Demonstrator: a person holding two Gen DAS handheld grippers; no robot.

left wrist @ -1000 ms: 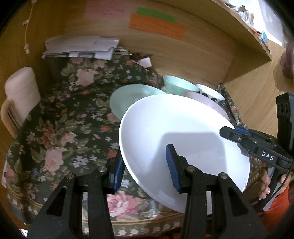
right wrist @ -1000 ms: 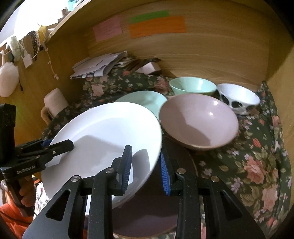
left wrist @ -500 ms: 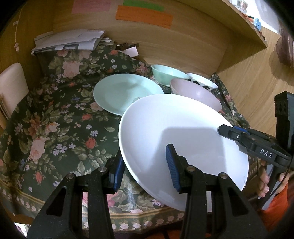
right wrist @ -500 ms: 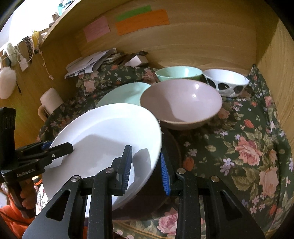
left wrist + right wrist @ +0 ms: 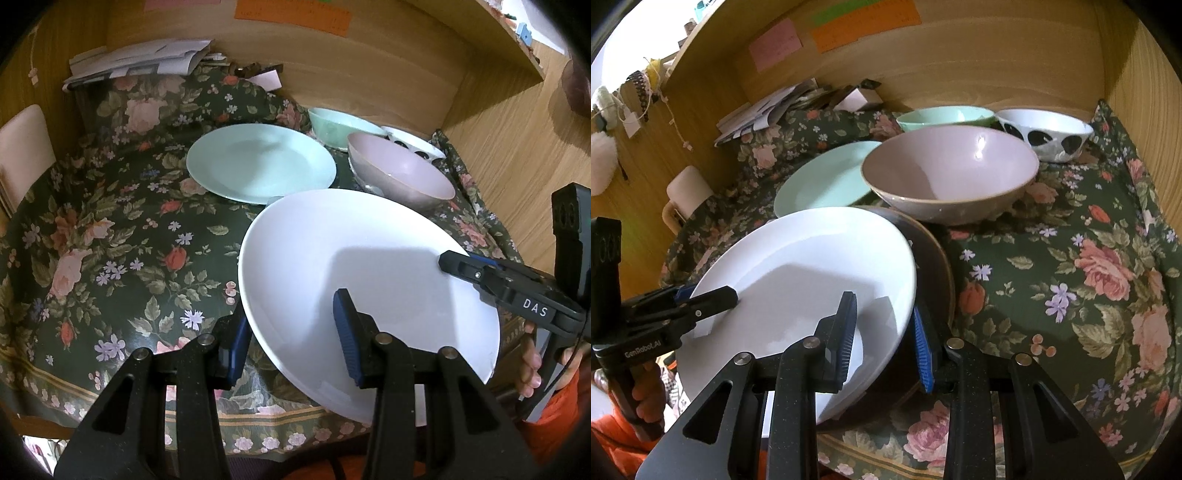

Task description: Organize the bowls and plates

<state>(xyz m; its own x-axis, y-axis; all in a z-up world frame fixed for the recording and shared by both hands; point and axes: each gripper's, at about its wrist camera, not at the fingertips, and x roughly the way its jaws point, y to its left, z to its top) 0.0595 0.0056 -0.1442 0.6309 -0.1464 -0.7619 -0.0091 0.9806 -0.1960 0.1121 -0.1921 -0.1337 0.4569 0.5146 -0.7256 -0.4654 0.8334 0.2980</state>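
Observation:
A large white plate (image 5: 354,273) is held tilted above the floral tablecloth by both grippers. My left gripper (image 5: 291,332) is shut on its near-left rim. My right gripper (image 5: 886,332) is shut on its right rim and shows in the left wrist view (image 5: 458,264). The left gripper shows in the right wrist view (image 5: 716,297). A dark plate (image 5: 934,266) lies under the white plate (image 5: 809,273). Beyond are a mint plate (image 5: 258,162), a pink bowl (image 5: 402,173), a mint bowl (image 5: 340,123) and a white bowl with black spots (image 5: 1045,136).
The table stands in a wooden alcove with walls at the back and right (image 5: 509,147). A stack of papers (image 5: 136,62) lies at the back left. A pale chair back (image 5: 22,147) stands at the left. The tablecloth's front edge (image 5: 258,424) is just below the grippers.
Both grippers have lifted the white plate and drawn it back toward the front edge. The mint plate and the dark plate beneath now show more.

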